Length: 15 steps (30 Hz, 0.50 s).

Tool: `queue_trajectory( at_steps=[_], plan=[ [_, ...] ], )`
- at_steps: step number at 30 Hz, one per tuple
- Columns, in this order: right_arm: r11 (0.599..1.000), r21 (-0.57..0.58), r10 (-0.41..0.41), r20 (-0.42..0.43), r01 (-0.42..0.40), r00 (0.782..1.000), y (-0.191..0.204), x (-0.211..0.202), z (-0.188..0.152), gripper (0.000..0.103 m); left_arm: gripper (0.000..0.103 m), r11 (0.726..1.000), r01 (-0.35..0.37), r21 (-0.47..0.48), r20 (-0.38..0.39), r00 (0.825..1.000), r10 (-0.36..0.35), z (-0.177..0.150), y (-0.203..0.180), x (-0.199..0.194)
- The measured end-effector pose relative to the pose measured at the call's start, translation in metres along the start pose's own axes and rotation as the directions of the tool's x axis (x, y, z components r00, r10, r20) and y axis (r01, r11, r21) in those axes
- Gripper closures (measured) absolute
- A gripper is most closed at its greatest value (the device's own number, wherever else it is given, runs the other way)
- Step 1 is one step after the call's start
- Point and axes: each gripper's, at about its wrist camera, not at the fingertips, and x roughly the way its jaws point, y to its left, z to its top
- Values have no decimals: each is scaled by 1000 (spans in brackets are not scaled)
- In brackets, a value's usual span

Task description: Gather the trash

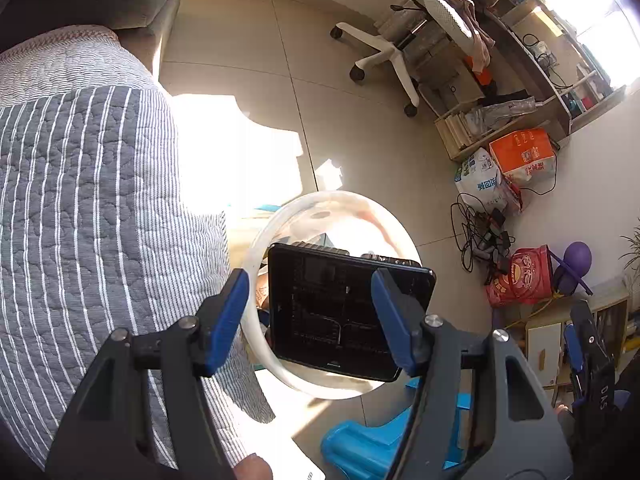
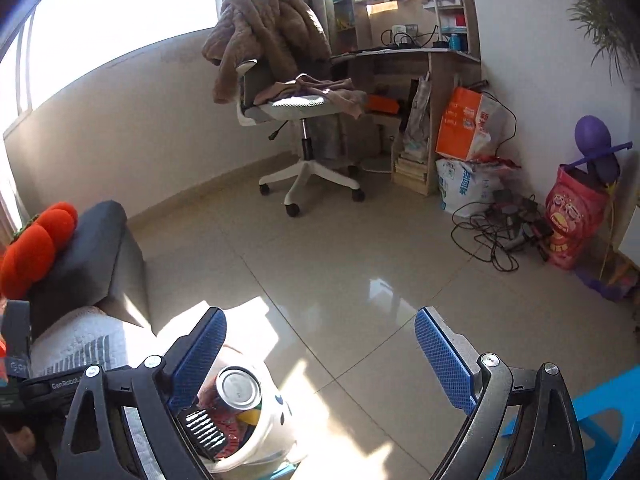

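Observation:
A white round bin (image 1: 256, 240) stands on the floor beside a quilt-covered seat. A black plastic tray (image 1: 328, 316) lies tilted across the bin's mouth. My left gripper (image 1: 310, 280) hovers just above it, open; the blue pads stand apart from the tray's sides and do not press on it. In the right wrist view the same bin (image 2: 276, 412) sits at the lower left, holding a red drink can (image 2: 238, 390) with a silver top and the tray's ribbed edge (image 2: 200, 432). My right gripper (image 2: 320, 316) is wide open over bare floor tiles, with nothing between its fingers.
A striped grey quilt (image 1: 80, 200) fills the left. A white office chair (image 2: 304, 128) draped with clothes stands by a desk. Bags (image 2: 464, 128) and tangled cables (image 2: 492, 236) line the far wall. A blue plastic stool (image 1: 360, 448) is just under the grippers.

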Motion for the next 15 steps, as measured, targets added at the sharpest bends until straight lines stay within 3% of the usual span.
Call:
queue_trajectory(
  at_steps=[6, 10, 13, 14, 15],
  plan=[
    [998, -56, 14, 52, -11, 999, 25, -15, -1, 7, 34, 994, -91, 62, 107, 991, 84, -14, 23, -47],
    [994, -111, 35, 140, -20, 989, 49, -38, -2, 7, 33, 975, -177, 133, 234, 962, 142, -27, 26, -92],
    [988, -155, 50, 219, -16, 974, 69, -60, -4, 4, 29, 952, -237, 194, 374, 915, 151, -44, 19, -136],
    [988, -157, 49, 237, -12, 970, 74, -68, -5, 1, 21, 940, -271, 208, 440, 884, 157, -53, 15, -154],
    [988, -150, 54, 254, -16, 966, 79, -77, -6, 0, 16, 927, -308, 213, 515, 842, 161, -64, 11, -172]
  ],
)
